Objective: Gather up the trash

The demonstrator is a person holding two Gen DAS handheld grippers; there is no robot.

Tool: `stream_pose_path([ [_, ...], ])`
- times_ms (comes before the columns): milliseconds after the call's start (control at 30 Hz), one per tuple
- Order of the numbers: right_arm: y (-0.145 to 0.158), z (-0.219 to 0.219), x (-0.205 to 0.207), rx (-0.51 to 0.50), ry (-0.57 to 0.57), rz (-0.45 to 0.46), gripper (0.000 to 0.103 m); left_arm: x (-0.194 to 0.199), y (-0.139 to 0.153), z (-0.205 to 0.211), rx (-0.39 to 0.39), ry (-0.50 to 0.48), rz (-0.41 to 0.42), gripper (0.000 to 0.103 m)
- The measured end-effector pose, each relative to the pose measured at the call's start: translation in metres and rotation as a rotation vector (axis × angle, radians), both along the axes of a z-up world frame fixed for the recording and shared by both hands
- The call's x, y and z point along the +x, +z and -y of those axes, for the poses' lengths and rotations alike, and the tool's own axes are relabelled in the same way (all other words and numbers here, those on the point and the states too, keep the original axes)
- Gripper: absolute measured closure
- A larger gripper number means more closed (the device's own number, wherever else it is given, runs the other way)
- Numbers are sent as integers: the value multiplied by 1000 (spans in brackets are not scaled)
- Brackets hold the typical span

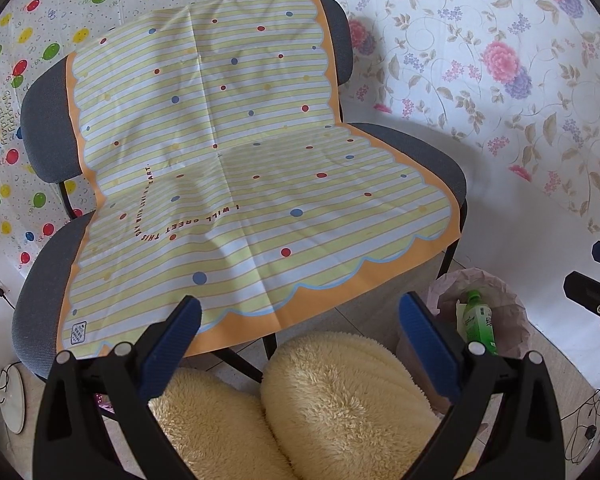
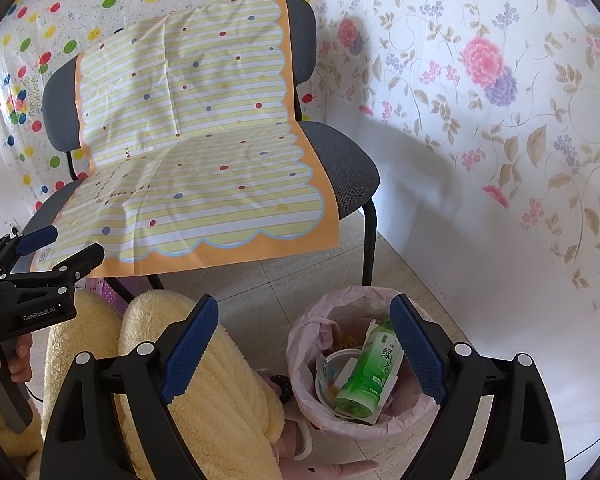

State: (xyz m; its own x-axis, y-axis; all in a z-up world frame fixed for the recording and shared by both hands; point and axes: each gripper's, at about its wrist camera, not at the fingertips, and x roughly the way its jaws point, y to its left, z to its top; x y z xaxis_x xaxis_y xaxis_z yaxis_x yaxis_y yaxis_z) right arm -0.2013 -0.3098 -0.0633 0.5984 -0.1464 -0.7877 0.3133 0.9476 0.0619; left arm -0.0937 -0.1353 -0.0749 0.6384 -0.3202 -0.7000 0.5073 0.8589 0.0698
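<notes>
A trash bin (image 2: 304, 344) lined with a pale pink bag stands on the floor right of the chair. Inside it lie a green tea bottle (image 2: 370, 372), a white cup (image 2: 338, 360) and a carton. My right gripper (image 2: 304, 344) hovers just above the bin, open, with nothing between its blue pads (image 2: 188, 350). My left gripper (image 1: 300, 344) is open and empty over the person's fluffy yellow knees (image 1: 340, 392), in front of the chair seat. The bin (image 1: 496, 280) with the bottle (image 1: 478, 320) shows at lower right in the left wrist view.
A grey chair (image 1: 44, 112) covered by a striped, dotted yellow sheet (image 1: 228, 152) fills the middle. Patterned cloths hang on the walls behind. Cables (image 1: 588, 432) lie on the tile floor at right. A white fan base (image 1: 14, 396) stands at lower left.
</notes>
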Motion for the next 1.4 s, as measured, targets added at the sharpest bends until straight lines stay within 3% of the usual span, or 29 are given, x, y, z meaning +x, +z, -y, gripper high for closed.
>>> stream_pose_path([
  [1400, -2, 8, -2, 7, 7, 0, 16, 1, 0, -2, -2, 14, -7, 7],
])
